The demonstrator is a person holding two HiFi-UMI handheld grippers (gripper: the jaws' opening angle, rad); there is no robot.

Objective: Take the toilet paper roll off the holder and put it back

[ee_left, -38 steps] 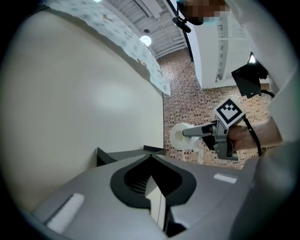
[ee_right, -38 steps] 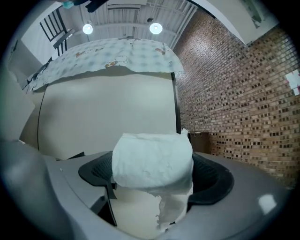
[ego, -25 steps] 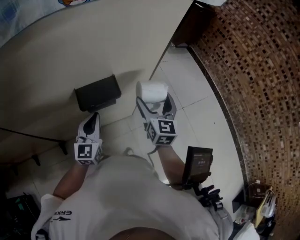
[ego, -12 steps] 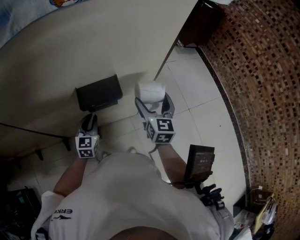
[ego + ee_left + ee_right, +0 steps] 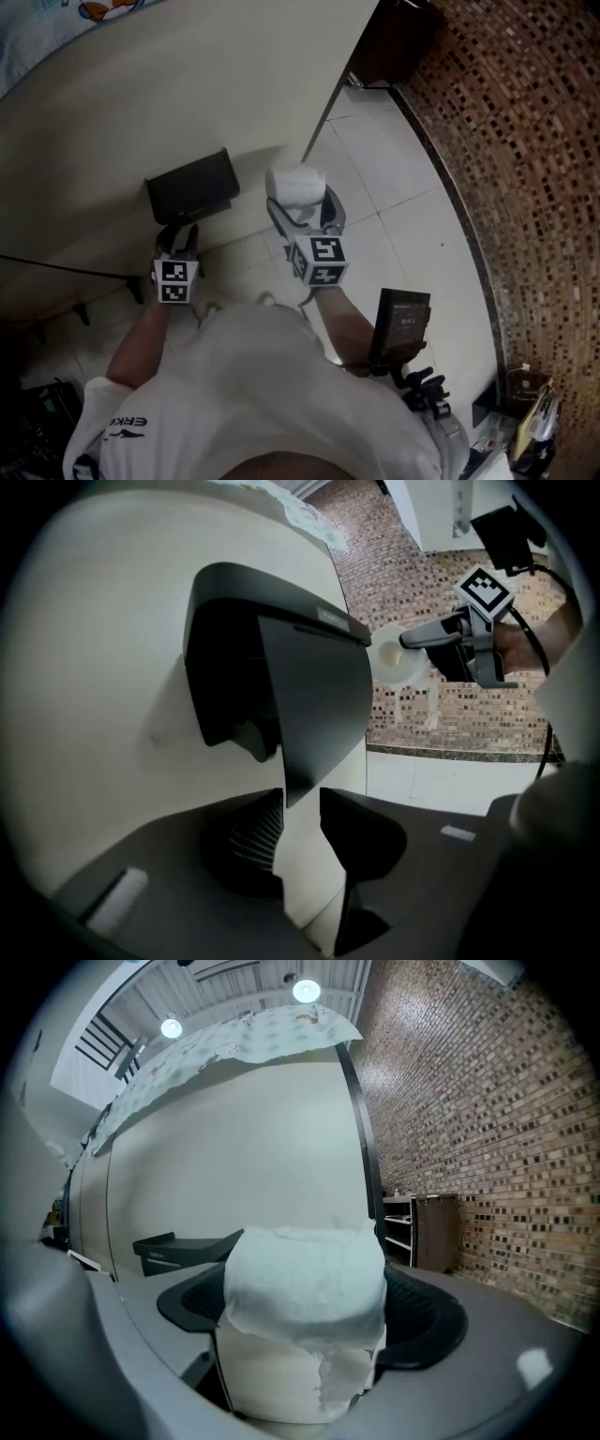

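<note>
Right gripper view: the right gripper's (image 5: 309, 1330) jaws stand wide and clamp the roll (image 5: 302, 1269) by its sides, with a torn flap of paper hanging down its front. In the left gripper view, the left gripper's (image 5: 300, 803) jaws are narrow and hold nothing. The wall (image 5: 112, 667) shows through the gap, and the lower tip of the black holder (image 5: 281, 667) is just above it. From the head view, the roll is off the holder. It is held just to the holder's right, near the wall's corner edge and above the floor (image 5: 394, 187).
</note>
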